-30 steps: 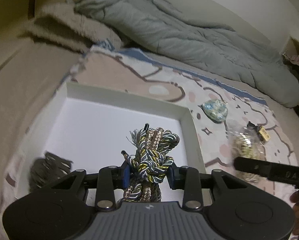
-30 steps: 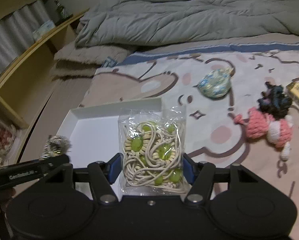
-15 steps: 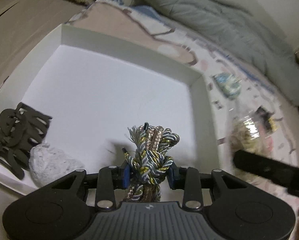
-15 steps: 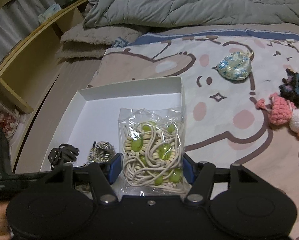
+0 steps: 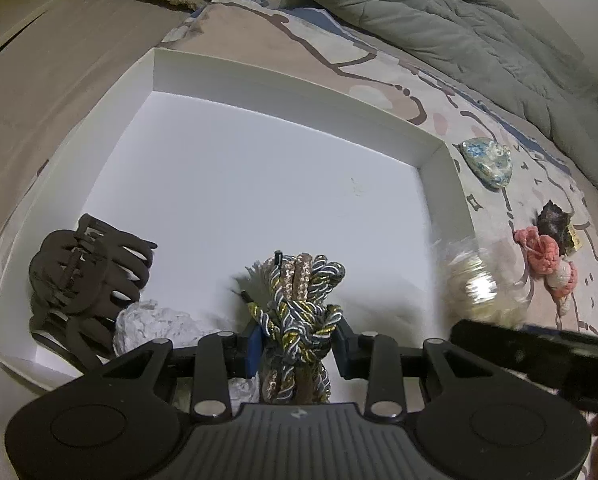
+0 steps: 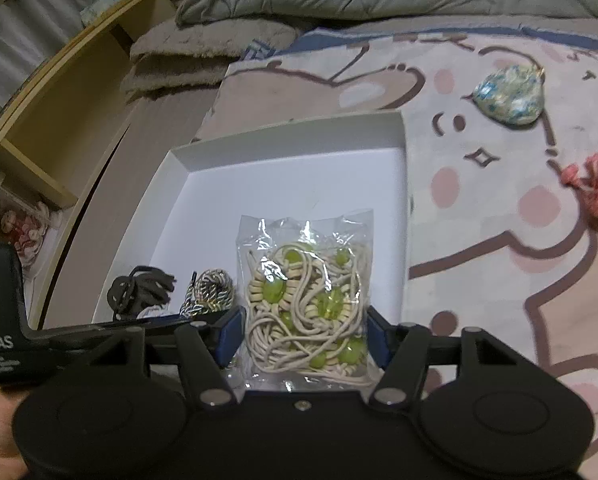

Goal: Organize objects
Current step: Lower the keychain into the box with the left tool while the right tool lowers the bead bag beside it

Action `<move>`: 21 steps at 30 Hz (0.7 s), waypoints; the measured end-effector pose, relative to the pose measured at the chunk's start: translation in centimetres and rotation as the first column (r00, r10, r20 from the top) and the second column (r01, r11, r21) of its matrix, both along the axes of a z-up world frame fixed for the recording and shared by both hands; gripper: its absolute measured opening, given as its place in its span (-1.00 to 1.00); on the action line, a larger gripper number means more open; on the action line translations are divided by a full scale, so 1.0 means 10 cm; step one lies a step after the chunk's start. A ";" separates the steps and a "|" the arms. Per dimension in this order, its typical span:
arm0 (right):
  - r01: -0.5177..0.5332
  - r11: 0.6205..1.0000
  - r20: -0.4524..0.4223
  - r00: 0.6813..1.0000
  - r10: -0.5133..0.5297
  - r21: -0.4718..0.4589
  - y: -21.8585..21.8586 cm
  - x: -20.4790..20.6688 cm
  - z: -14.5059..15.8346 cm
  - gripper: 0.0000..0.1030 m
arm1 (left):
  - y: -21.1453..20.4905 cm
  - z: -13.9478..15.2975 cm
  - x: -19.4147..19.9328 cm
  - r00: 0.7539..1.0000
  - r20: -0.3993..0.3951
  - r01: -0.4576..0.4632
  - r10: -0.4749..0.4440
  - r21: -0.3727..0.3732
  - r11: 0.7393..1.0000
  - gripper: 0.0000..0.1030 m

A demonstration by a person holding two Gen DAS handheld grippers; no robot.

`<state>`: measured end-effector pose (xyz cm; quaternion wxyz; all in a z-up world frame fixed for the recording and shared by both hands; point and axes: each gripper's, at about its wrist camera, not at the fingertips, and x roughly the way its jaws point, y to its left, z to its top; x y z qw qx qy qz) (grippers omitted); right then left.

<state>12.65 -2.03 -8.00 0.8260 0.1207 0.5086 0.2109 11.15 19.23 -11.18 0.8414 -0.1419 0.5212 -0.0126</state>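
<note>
My left gripper [image 5: 297,350] is shut on a twisted multicolour cord bundle [image 5: 299,300] and holds it over the near part of a white shallow box [image 5: 291,92]. A dark brown hair claw [image 5: 83,276] and a crumpled white lump [image 5: 155,326] lie in the box's near left corner. My right gripper [image 6: 303,336] is shut on a clear bag of cream cord and green beads [image 6: 305,300], held over the box's [image 6: 283,136] near right side. The cord bundle [image 6: 211,292] and the hair claw [image 6: 139,290] also show in the right wrist view.
The box sits on a bear-print blanket [image 6: 499,208]. A blue-patterned pouch [image 5: 489,162] [image 6: 509,96], a pink crochet toy [image 5: 547,256] and a dark fuzzy item [image 5: 553,220] lie to the right. A grey duvet [image 5: 439,20] lies behind and a wooden shelf [image 6: 51,120] at left.
Both grippers have moved forward and down over the box with their loads. The hair claw and white lump have come into closer view. Both grips are unchanged.
</note>
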 end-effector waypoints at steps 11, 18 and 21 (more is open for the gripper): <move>0.026 1.000 -0.009 1.000 -0.026 -0.012 -0.12 0.01 0.05 0.37 | -0.09 0.09 -0.02 0.999 0.014 0.037 -0.037 0.002 0.999 -0.21; 0.014 1.000 -0.003 1.000 -0.014 0.008 -0.17 0.03 0.08 0.03 | -0.19 0.06 -0.01 0.998 0.008 0.060 -0.059 -0.029 0.998 -0.21; 0.003 1.000 0.006 1.000 -0.003 0.010 -0.18 0.02 0.11 0.03 | -0.24 0.12 -0.03 0.997 0.025 0.073 -0.073 0.010 0.997 -0.19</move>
